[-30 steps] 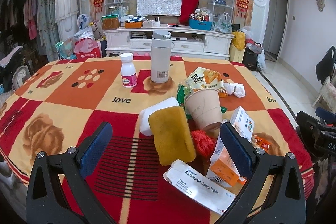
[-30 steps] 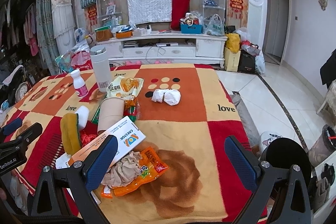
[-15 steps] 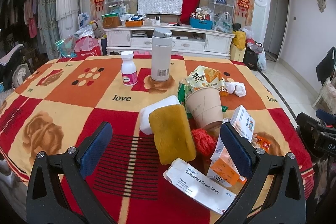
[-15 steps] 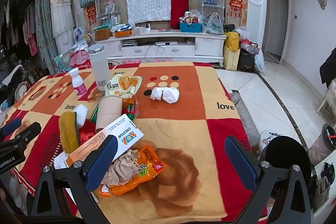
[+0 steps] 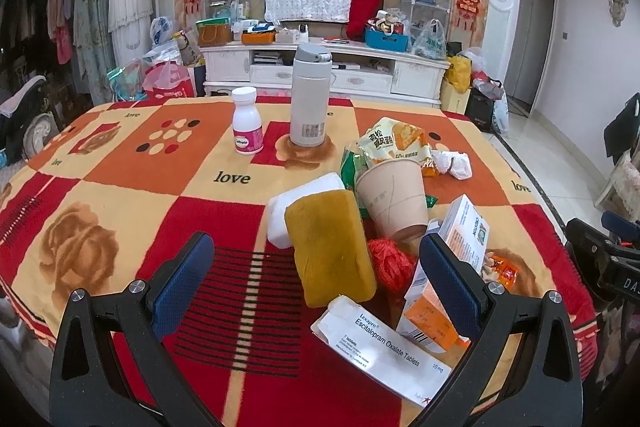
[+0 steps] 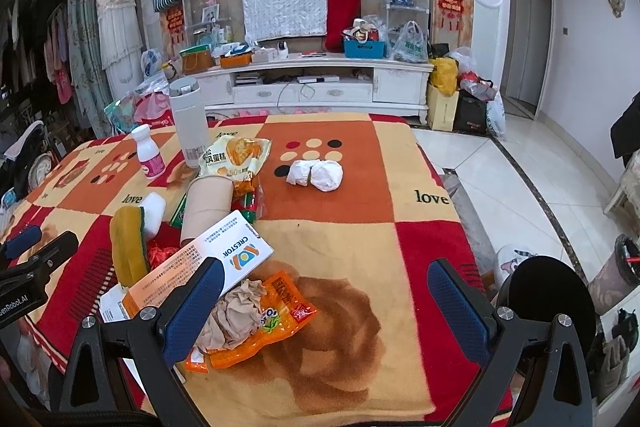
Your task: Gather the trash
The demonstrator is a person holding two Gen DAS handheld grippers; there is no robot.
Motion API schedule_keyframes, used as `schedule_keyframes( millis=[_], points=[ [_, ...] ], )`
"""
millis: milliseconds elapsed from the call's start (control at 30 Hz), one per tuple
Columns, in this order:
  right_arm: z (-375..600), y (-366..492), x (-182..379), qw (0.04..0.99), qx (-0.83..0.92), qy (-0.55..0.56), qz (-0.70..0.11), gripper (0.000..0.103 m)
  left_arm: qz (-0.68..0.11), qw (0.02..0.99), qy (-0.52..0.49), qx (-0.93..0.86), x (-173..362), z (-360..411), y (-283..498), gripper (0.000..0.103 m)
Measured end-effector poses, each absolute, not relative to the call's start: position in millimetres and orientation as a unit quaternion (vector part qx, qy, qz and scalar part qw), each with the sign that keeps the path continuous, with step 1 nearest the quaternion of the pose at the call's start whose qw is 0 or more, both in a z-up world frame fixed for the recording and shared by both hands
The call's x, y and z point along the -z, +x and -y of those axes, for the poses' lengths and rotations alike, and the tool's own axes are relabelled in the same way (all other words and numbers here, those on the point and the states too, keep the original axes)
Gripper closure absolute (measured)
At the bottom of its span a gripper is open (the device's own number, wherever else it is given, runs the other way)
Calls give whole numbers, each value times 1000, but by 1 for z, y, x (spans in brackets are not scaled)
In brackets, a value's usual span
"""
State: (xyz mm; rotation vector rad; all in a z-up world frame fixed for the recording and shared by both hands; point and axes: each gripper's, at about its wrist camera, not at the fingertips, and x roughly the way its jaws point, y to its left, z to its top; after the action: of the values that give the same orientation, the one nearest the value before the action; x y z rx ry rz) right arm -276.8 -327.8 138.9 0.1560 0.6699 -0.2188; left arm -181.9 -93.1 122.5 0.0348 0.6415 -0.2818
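Note:
Trash lies in a heap on the blanket-covered table: a tipped paper cup (image 5: 394, 197), a yellow sponge (image 5: 330, 251), a white Lexapro box (image 5: 380, 349), a Crestor box (image 6: 208, 267), a red net ball (image 5: 388, 263), an orange snack wrapper (image 6: 260, 327) with a crumpled beige wad (image 6: 232, 315) on it, a yellow cake bag (image 6: 236, 157) and white crumpled tissues (image 6: 318, 175). My left gripper (image 5: 316, 287) is open and empty, just short of the sponge. My right gripper (image 6: 328, 311) is open and empty, its left finger beside the beige wad.
A grey thermos (image 5: 310, 95) and a white pill bottle (image 5: 247, 127) stand at the far side of the table. A black round bin (image 6: 548, 291) stands on the floor by the table's right edge. A TV cabinet (image 6: 312, 83) fills the back wall.
Both views have crept slightly forward and down toward the table. The objects have not moved and both grippers have stayed open.

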Motion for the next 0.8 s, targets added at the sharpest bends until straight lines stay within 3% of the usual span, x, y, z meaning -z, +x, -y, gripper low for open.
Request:
schedule_keyframes(
  millis=[800],
  points=[
    [320,-266,-123,927,75,86,-356,2,-336,934,19,121,-109,89,-171,1]
  ],
)
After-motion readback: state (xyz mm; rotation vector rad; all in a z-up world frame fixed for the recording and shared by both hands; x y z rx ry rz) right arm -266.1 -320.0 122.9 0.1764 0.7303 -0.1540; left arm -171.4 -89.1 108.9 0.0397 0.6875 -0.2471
